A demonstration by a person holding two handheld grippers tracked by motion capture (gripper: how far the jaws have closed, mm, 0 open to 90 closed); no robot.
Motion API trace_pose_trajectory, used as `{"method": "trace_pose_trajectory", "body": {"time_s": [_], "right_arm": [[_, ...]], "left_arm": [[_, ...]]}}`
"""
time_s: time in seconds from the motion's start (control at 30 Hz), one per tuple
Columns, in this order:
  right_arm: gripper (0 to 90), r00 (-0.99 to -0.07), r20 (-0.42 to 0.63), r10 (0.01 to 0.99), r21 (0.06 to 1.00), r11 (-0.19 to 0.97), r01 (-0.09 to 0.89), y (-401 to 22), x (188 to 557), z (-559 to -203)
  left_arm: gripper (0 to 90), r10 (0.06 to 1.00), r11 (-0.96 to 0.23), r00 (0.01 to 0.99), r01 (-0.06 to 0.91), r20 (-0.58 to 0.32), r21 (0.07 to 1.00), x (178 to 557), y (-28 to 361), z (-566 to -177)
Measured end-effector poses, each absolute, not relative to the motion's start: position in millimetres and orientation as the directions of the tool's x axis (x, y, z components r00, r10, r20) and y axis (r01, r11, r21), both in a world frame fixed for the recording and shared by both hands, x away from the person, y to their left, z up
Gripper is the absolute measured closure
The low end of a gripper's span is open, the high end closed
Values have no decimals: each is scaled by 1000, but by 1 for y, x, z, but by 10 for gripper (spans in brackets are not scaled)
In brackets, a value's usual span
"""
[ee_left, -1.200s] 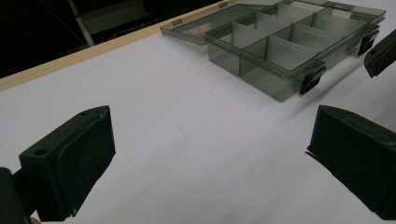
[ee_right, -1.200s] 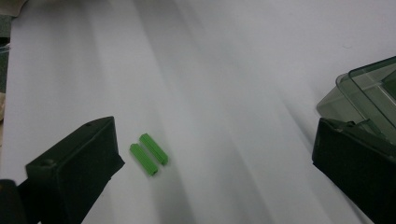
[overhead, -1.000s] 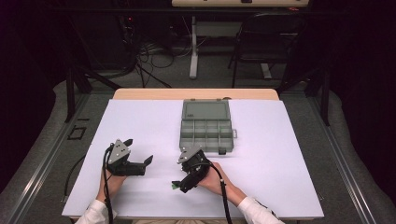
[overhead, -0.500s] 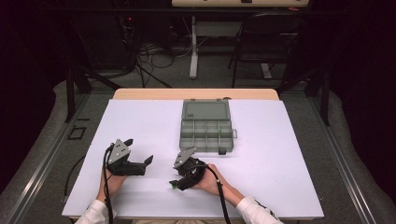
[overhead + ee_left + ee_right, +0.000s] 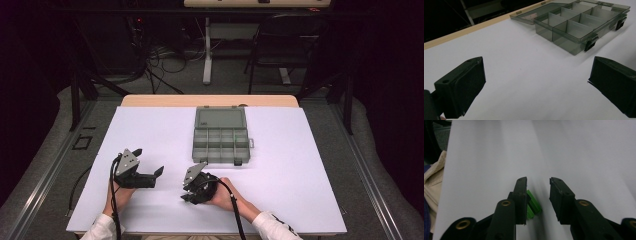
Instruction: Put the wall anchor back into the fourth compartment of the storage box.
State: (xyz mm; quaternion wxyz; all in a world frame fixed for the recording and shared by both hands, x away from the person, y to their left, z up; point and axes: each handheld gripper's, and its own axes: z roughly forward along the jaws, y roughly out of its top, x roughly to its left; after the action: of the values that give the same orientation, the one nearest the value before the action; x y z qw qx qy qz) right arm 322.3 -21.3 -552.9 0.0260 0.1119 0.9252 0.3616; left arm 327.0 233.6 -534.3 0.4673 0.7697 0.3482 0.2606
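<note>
Between narrowing jaws: green, seemingly ribbed block (image 5: 533, 205).

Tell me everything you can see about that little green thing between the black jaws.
The green piece is a small, bright green block, plastic by its look, with stepped or ribbed faces. It lies on the white table, between the jaws of the right gripper. It sits against the inner face of one jaw, while a clear gap separates it from the other, so it is not clamped. The jaws have just been closing around it. Part of it is hidden behind the jaw.
</note>
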Motion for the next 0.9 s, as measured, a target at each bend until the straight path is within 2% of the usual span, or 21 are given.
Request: {"method": "trace_pose_trajectory", "body": {"time_s": [0.37,0.9], "right_arm": [[832,-974,32,226,669,719,189,-20,321,-556],[838,-967,10,253,685,703,191,-28,324,-548]], "left_arm": [[0,779,-320,622,292,75,901,327,234,-534],[0,776,-318,627,292,71,902,328,234,-535]]}}
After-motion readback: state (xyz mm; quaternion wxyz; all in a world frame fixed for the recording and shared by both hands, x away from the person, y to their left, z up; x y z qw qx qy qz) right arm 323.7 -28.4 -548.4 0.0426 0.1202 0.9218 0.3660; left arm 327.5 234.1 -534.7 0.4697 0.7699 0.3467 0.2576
